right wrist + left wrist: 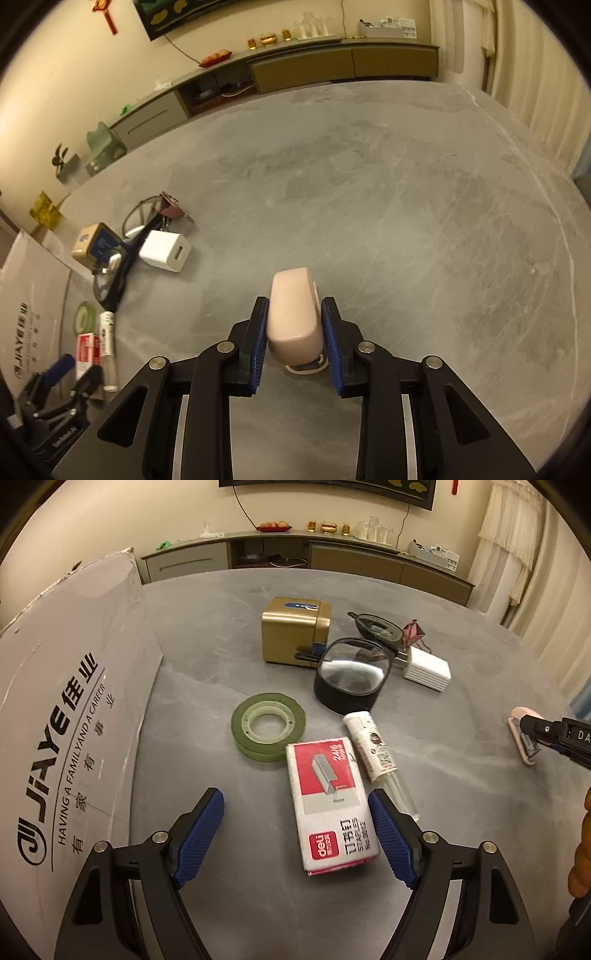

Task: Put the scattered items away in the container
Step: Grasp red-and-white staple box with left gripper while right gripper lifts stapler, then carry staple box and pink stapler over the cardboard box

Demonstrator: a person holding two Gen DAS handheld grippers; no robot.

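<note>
Loads of bare grey table [424,206] is seen from 12 to 3 o'clock of the right gripper [295,343], which is clamped on a pale pink stapler [293,314]. The left gripper [295,834] is spread wide around a red-and-white staple box [332,805] marked "deli" and "24/6". A cardboard box [70,709] printed "JiAYE" is parked at 9 o'clock, green tape [269,726] at 12.

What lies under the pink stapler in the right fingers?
Under the pink stapler only its white base and the grey table show; whether the base touches the table is hidden.
</note>
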